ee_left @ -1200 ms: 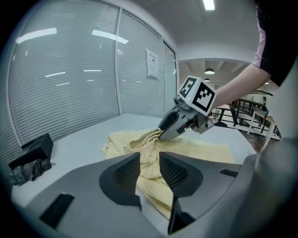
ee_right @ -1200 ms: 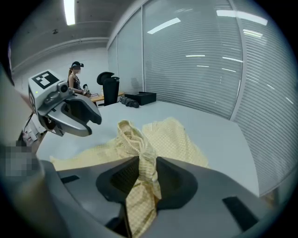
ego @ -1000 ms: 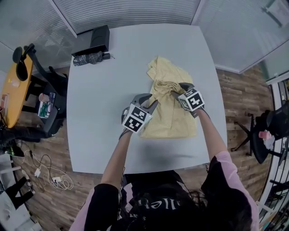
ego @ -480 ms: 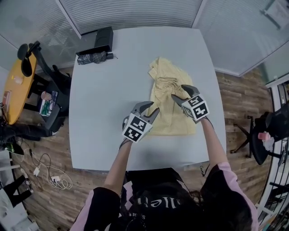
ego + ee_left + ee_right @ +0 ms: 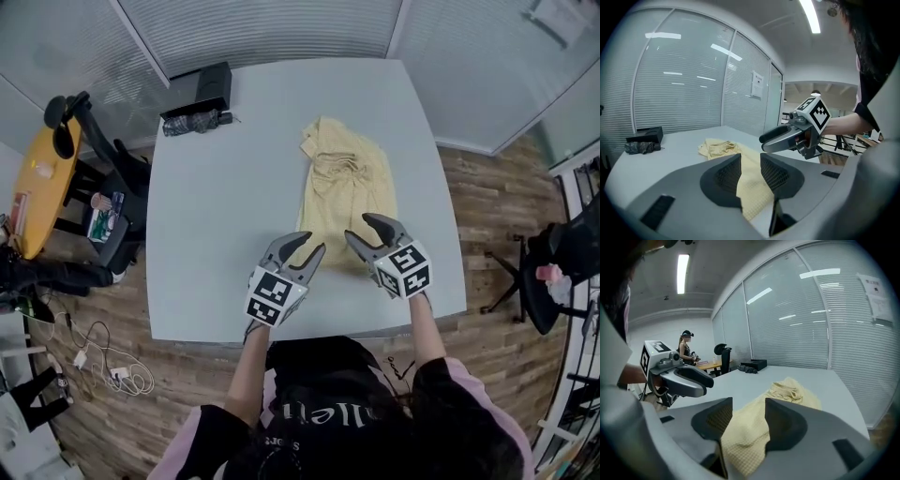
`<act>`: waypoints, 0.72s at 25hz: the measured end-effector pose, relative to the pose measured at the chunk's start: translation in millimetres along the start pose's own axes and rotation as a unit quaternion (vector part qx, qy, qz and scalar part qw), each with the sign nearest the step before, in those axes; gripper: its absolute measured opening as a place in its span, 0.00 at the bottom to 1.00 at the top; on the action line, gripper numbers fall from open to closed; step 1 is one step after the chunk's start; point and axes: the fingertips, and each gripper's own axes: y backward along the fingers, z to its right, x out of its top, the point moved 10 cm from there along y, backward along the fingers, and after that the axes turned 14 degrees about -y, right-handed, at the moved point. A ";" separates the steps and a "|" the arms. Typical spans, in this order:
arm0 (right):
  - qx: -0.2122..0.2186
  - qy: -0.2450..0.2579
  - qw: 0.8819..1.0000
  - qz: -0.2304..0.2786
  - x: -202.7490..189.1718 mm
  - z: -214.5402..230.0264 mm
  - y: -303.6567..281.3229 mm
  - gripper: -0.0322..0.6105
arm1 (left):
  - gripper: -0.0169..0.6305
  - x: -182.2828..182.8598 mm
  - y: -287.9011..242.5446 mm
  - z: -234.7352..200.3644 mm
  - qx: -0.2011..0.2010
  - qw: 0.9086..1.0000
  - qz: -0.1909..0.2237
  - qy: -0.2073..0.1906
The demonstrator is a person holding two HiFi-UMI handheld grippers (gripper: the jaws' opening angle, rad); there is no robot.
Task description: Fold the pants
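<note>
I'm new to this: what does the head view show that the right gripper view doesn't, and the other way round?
Only the head view: loose cables on the floor and the black chair beside the table's right edge. Only the right gripper view: a ceiling light and another person standing in the background. Both: the yellow pants lying on the grey table, the left gripper, and the black box at the table's far corner.

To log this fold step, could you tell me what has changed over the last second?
The left gripper, open, and the right gripper drew back from the pants toward the person; the right gripper's jaws just closed partway on nothing. The pants stay folded on the table.
</note>
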 end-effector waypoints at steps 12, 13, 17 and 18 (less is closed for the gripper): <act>0.028 -0.050 0.998 0.025 -57.5 -61.1 77.5 0.27 | 0.23 -3.4 62.9 72.5 0.021 1.000 -0.013 -0.007; 0.028 -0.051 0.998 0.028 -61.6 -64.8 82.7 0.25 | 0.23 -4.3 67.5 77.9 0.020 1.000 -0.015 -0.008; 0.027 -0.049 0.998 0.033 -73.7 -76.2 99.9 0.18 | 0.23 -8.1 84.5 97.8 0.020 0.999 -0.025 -0.009; 0.027 -0.048 0.998 0.034 -75.9 -79.3 102.4 0.17 | 0.23 -8.8 89.0 101.8 0.021 0.999 -0.027 -0.009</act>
